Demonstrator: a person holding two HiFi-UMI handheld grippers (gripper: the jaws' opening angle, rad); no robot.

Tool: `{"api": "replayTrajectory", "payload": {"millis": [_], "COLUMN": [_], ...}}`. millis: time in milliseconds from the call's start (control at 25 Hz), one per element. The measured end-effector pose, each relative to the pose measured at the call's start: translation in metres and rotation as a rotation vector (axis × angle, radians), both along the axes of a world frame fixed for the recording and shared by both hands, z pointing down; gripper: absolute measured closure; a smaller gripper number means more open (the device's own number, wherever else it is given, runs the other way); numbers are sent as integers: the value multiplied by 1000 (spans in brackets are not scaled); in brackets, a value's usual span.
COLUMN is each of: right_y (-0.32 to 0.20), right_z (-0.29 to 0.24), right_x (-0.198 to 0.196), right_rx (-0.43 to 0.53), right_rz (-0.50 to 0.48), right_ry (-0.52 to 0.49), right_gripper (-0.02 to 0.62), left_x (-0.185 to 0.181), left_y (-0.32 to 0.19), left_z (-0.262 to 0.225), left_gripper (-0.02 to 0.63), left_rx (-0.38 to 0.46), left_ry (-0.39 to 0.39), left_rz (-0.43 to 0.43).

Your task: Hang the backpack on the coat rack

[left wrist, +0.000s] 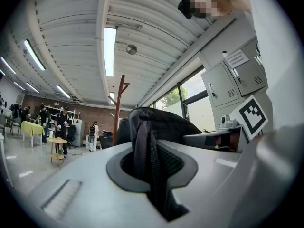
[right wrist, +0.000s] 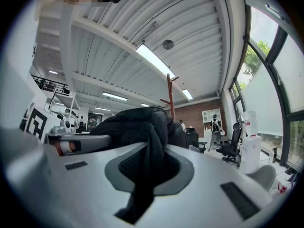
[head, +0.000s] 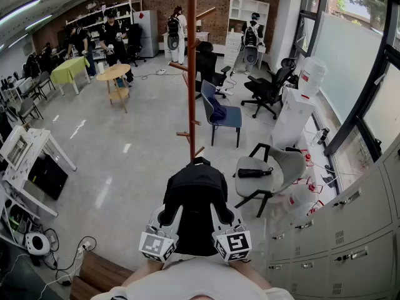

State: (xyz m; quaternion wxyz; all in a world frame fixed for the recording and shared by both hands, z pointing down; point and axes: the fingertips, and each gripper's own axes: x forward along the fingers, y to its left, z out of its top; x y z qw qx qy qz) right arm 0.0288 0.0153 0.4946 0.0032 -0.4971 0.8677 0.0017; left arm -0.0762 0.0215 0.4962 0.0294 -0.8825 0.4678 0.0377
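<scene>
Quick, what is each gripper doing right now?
Left gripper: jaws closed on a strap of the backpack.
Right gripper: jaws closed on the other strap.

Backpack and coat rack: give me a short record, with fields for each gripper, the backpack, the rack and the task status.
left gripper: shut on a black strap of the backpack
right gripper: shut on another black strap of the backpack
backpack: black, held up by both grippers in front of the person
coat rack: brown wooden pole with pegs, upright, beyond the backpack
task status: backpack not yet on a peg
</scene>
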Motion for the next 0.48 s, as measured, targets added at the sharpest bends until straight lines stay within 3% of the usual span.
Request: {"api": "replayTrajectory", "payload": {"millis": [480], "right_y": [-2], "right_z": [1], "right_x": [0], "right_rx": [-9], "right_rz": [2], "right_ry": [3], "right_gripper": [563], "left_x": [1], "left_y": [-2], "left_z": [0], "left_gripper": [563], "left_rx": [-7], "left_ry": [-13], "left_rz": [4]}}
